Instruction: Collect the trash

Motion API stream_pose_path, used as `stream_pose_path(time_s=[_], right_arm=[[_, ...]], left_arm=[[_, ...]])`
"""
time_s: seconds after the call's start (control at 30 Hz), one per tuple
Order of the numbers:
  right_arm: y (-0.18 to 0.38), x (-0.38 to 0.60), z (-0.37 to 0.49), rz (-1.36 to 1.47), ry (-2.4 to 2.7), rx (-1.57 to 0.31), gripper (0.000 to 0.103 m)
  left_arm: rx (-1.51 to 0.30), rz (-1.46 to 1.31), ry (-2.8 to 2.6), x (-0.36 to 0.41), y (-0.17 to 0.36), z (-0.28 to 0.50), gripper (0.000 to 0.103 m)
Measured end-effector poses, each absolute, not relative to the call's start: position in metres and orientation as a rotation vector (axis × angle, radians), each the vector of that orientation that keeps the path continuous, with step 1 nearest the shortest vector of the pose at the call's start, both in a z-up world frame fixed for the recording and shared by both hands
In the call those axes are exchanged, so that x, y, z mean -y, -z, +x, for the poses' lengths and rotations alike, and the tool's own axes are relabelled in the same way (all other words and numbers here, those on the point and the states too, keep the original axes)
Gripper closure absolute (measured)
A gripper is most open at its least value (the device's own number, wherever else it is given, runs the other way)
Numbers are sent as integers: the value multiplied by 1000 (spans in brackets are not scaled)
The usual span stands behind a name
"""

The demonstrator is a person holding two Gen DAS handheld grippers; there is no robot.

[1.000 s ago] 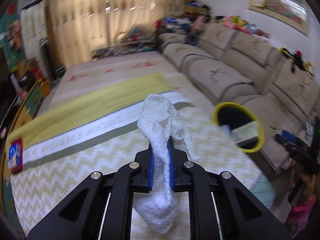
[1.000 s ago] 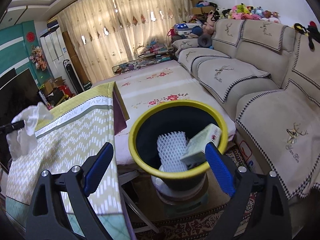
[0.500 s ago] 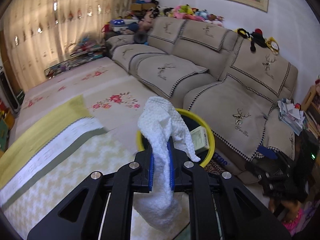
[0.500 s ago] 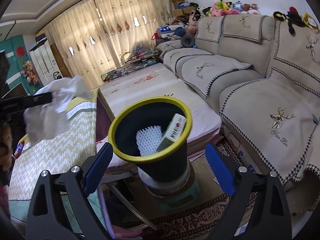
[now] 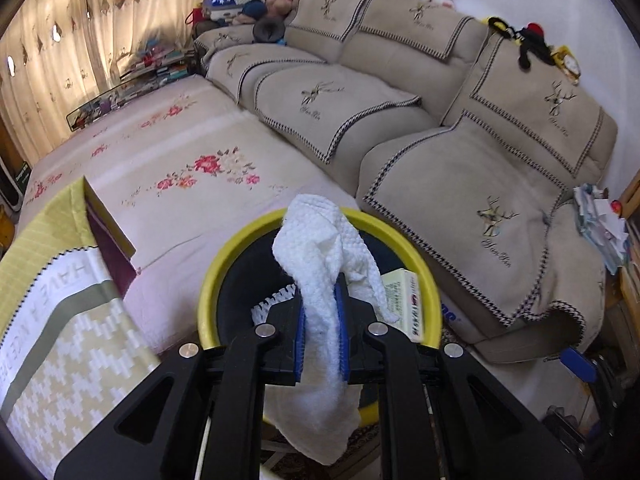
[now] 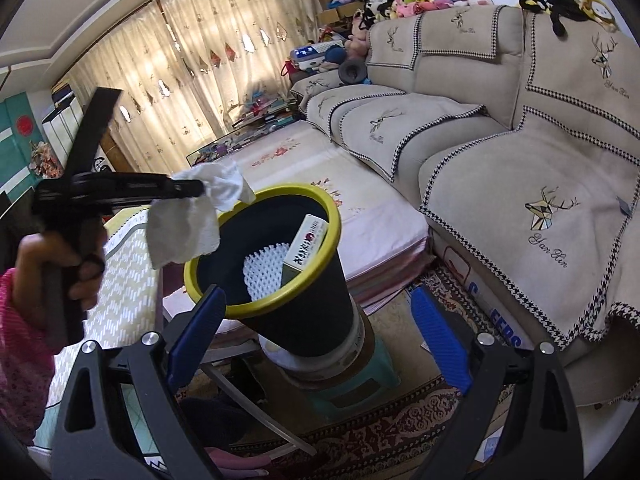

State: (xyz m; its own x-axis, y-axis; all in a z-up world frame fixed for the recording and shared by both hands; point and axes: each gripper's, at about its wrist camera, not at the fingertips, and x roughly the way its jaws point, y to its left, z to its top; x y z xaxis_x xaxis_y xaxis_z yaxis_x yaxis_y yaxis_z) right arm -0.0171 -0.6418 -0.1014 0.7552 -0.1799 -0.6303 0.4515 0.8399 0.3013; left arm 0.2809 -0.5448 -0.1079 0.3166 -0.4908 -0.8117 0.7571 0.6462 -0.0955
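Observation:
My left gripper (image 5: 321, 304) is shut on a crumpled white paper towel (image 5: 320, 248) and holds it over the near rim of a black trash bin with a yellow rim (image 5: 208, 280). From the right wrist view the left gripper (image 6: 196, 189) holds the towel (image 6: 188, 224) just above the bin's left rim (image 6: 320, 196). Inside the bin lie a white foam net (image 6: 264, 270) and a small carton (image 6: 308, 244). My right gripper (image 6: 316, 336) is open and empty, its blue pads either side of the bin, in front of it.
The bin stands on a white bucket on a green stool (image 6: 352, 380) on a patterned rug (image 6: 400, 424). A table with a yellow zigzag cloth (image 5: 60, 340) is at left. A beige sofa (image 5: 480, 184) and a floral mat (image 5: 180, 152) lie beyond.
My left gripper has swung from over the table to above the bin, carrying the towel. The right gripper has stayed open in front of the bin and drawn back slightly.

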Motion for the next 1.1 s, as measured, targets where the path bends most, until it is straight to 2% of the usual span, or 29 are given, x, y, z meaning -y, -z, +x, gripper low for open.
stream_pose_path(time_s=[0.03, 0.07, 0.13, 0.2, 0.27, 0.37, 0.43, 0.5, 0.6, 0.67, 0.87, 1.1], right_arm=[[102, 642, -17, 464, 357, -628, 14], [103, 643, -17, 465, 356, -630, 14], [103, 644, -17, 468, 353, -632, 14], [103, 643, -16, 469, 347, -634, 14], [102, 641, -14, 469, 343, -633, 14], [99, 637, -13, 466, 335, -629, 14], [96, 633, -13, 455, 333, -626, 14], [93, 627, -12, 434, 333, -626, 14], [89, 617, -10, 399, 330, -630, 12], [86, 608, -8, 378, 316, -632, 11], [77, 576, -2, 316, 258, -633, 9], [60, 522, 8, 222, 164, -620, 7]], left_arm=[[-936, 335, 827, 550, 114, 284, 90], [-941, 341, 819, 555, 119, 288, 84], [-946, 350, 800, 562, 128, 292, 69], [-952, 353, 782, 568, 138, 301, 48], [-955, 358, 771, 570, 144, 305, 44], [-963, 359, 745, 567, 148, 311, 43], [-955, 332, 746, 557, 140, 309, 39], [-921, 299, 745, 538, 123, 302, 23], [-858, 224, 724, 492, 91, 286, 8], [-819, 196, 696, 459, 74, 272, 5], [-721, 120, 564, 338, 35, 216, 5], [-627, 103, 375, 215, 24, 148, 5]])
